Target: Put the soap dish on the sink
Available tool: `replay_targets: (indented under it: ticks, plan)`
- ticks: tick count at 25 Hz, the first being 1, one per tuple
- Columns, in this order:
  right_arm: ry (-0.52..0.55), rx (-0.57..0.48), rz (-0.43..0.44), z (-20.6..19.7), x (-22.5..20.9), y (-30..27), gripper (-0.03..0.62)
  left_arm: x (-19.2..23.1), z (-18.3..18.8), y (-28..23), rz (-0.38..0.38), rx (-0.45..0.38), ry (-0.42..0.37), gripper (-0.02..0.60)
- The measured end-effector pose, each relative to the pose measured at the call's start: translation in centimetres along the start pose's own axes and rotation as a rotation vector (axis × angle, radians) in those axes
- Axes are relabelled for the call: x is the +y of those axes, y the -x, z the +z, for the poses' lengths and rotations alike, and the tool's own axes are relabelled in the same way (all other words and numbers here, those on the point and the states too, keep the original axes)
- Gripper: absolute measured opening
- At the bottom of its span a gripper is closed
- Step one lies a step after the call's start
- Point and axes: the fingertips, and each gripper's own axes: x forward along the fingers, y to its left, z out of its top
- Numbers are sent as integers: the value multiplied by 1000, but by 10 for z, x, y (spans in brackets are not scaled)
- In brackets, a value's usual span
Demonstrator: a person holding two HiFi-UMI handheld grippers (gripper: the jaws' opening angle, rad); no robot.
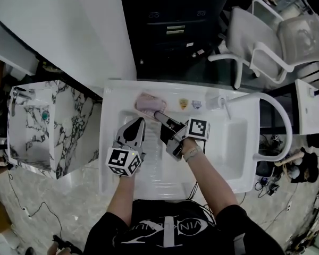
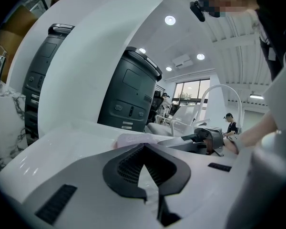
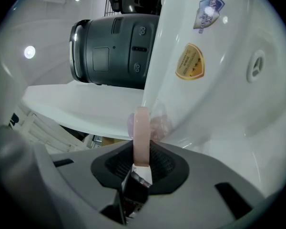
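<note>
The right gripper (image 1: 159, 115) is clamped on the pink soap dish (image 1: 149, 102); in its own view the narrow-set jaws (image 3: 142, 151) pinch the dish's near rim (image 3: 141, 128), which stands edge-on between the pads; the rest of the dish runs straight ahead of the tips, up against the back of the white sink (image 1: 239, 142); whether it rests on the ledge there I cannot tell; further ahead and to the right of this claw a yellow sticker (image 3: 189, 62) shows on the sink's back wall; beyond the sink's rim sits a dark grey unit (image 3: 114, 51); the left gripper (image 1: 140, 122) hangs just beside the right one, over the basin, jaws brought together (image 2: 144, 149) with nothing in them; the soap dish (image 2: 133, 138) lies just ahead of its tips, apart from them; the right gripper shows ahead and to its right.
</note>
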Motion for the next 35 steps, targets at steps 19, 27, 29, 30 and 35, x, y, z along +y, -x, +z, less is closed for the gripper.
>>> replay_targets:
  ticks: [19,27,29,30,35]
  plan:
    - [1,89,49,8,2,-15,87,-4,-27,-24,-35,91,2,14]
    - [-29,62,-1,11,-2,-10,87,-2,-33,-29,-32,107,28,14]
    - [-34,48,1,13,-2,-10,87,-2,-33,-31,-37,106,33,14]
    - [-39,40,6,14,-2,-10,87,-2,-33,-31,-39,103,35,14]
    - [-62,4,51,19,3,-9,124,-3,-33,-32,-43,94,45,14]
